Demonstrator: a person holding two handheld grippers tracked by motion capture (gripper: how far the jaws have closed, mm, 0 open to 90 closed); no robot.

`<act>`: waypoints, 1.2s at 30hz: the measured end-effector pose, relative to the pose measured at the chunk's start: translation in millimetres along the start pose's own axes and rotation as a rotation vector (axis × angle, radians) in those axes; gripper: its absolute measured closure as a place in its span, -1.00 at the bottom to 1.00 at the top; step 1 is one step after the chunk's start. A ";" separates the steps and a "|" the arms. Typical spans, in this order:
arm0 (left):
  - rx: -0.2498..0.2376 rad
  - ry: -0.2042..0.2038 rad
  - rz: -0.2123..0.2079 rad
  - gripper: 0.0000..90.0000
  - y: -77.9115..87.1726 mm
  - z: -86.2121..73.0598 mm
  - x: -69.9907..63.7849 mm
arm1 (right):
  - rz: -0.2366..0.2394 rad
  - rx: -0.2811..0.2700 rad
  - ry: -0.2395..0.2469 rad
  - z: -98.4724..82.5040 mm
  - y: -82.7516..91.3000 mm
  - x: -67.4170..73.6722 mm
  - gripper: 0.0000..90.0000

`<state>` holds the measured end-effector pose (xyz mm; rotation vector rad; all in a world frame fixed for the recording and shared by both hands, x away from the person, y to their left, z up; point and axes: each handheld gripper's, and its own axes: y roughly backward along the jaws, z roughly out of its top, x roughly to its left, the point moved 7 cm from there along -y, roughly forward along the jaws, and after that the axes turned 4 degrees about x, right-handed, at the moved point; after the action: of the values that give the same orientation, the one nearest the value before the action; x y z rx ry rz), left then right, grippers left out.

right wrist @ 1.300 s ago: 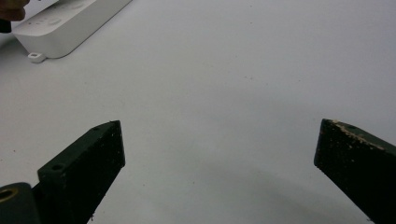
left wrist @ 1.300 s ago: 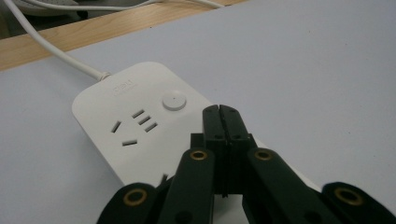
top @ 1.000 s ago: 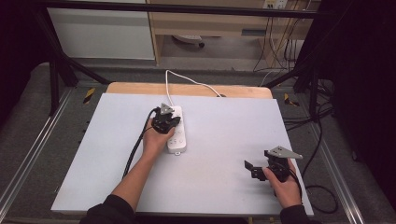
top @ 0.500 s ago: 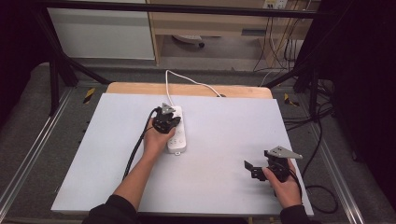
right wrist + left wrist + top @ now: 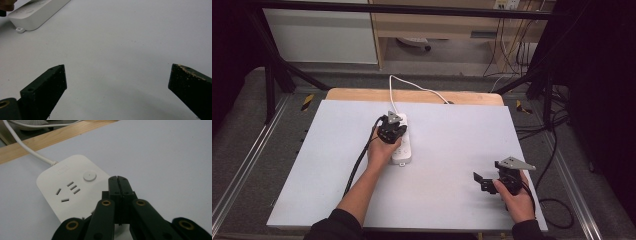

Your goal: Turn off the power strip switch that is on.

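Nearest the person, two forearms in dark sleeves came in from the bottom edge of the high view, cut off there at the elbows. The right hand (image 5: 515, 199) held the right tool (image 5: 482, 181) low over the near right part of the pale grey counter (image 5: 452, 150), its two black jaws spread wide apart with nothing between them; in the right gripper view only the jaw tips showed, the far one scuffed with pale specks. Farther off, toward the middle of the counter, the left hand (image 5: 381, 150) held the left tool (image 5: 118, 183) above one white power strip (image 5: 67, 190), with its two jaws pressed together and gripping nothing. From above, hand and tool covered much of the strip, so its full length was hard to make out. In the left gripper view the near part of the strip was hidden behind the tool; one round button (image 5: 89, 176) and one group of socket slots (image 5: 67, 191) could be counted on the exposed end. One white cord (image 5: 412, 87) ran from the strip's far end over the wooden edge (image 5: 362, 95) of the counter. A black cable (image 5: 357, 165) trailed back along the left forearm.
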<state>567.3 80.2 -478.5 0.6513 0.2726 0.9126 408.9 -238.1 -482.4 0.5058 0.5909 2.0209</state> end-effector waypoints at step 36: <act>-0.020 0.058 -0.040 1.00 0.7 -1.0 3.9 | -0.007 -0.004 -0.003 0.0 1.5 -3.0 -0.94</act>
<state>568.7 84.0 -478.7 0.5997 0.3272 0.8960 409.4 -241.4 -481.9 0.5043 0.5861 2.0142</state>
